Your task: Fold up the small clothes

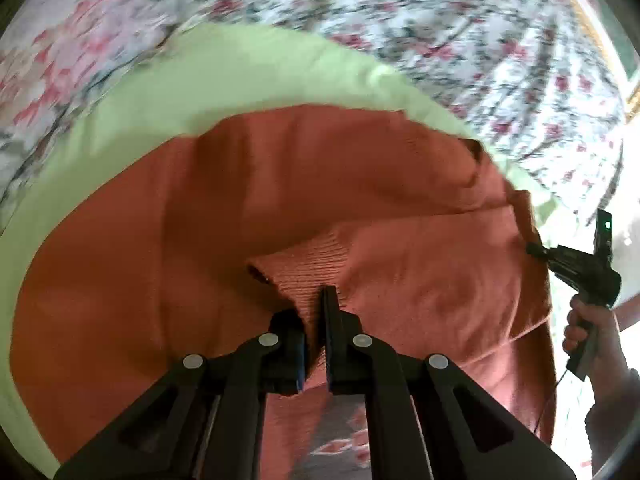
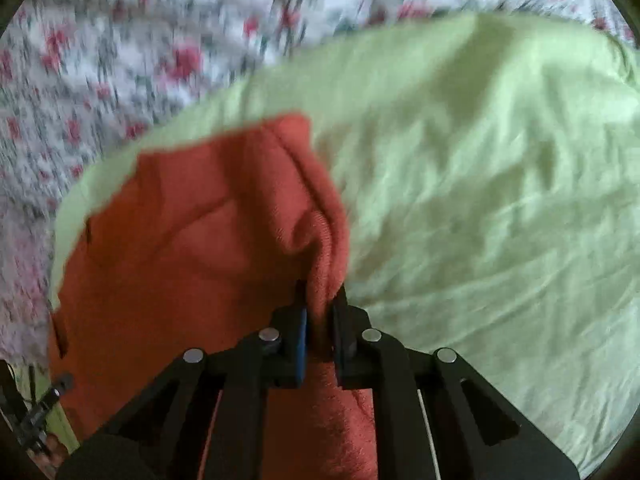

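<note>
No text, label, brand, number or sign can be read in either view; both pictures are blurred, and no writing shows on the surfaces.

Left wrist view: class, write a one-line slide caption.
Left hand-held gripper pinches a rust-orange knitted garment lying on pale green cloth.

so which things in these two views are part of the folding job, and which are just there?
In the job:
- rust-orange knitted garment
- left hand-held gripper, shut on its ribbed edge
- right hand-held gripper, shut on a bunched edge

Just there:
- pale green cloth under the garment
- white bedsheet with red flowers underneath
</note>
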